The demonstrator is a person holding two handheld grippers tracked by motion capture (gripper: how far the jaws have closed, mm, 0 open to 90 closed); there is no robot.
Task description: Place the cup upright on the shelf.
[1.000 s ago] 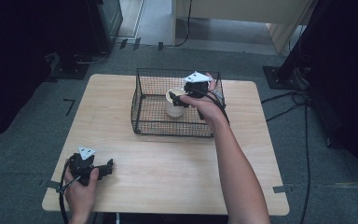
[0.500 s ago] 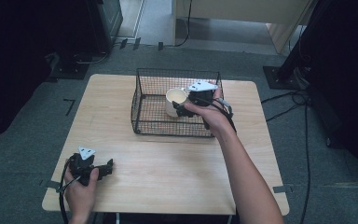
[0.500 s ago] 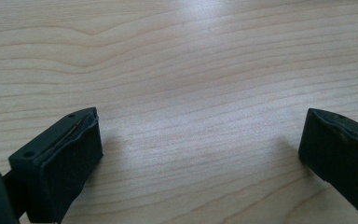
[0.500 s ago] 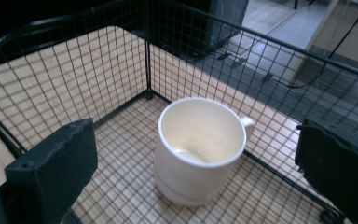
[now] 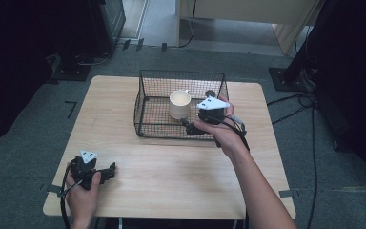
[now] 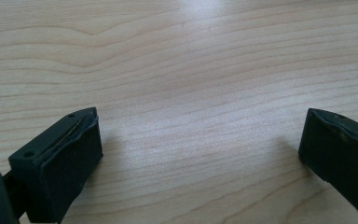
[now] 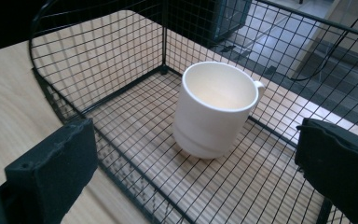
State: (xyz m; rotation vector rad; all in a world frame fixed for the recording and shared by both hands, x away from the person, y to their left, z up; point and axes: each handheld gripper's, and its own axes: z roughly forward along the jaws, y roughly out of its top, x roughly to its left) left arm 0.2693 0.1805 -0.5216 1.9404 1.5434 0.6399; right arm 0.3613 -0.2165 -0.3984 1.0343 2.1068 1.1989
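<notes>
The white mug (image 7: 216, 109) stands upright inside the wire basket (image 5: 152, 119), toward its far right corner, just ahead of the right gripper (image 5: 190, 126) and apart from its wide-spread jaws. That gripper hovers at the basket's near right edge. The left gripper (image 5: 109, 170), jaws also wide, rests near the table's (image 5: 171, 176) near left corner.

A cream mug (image 7: 216, 109) stood upright and empty inside the black wire basket (image 7: 121, 154), its handle apparently turned toward the far wall
</notes>
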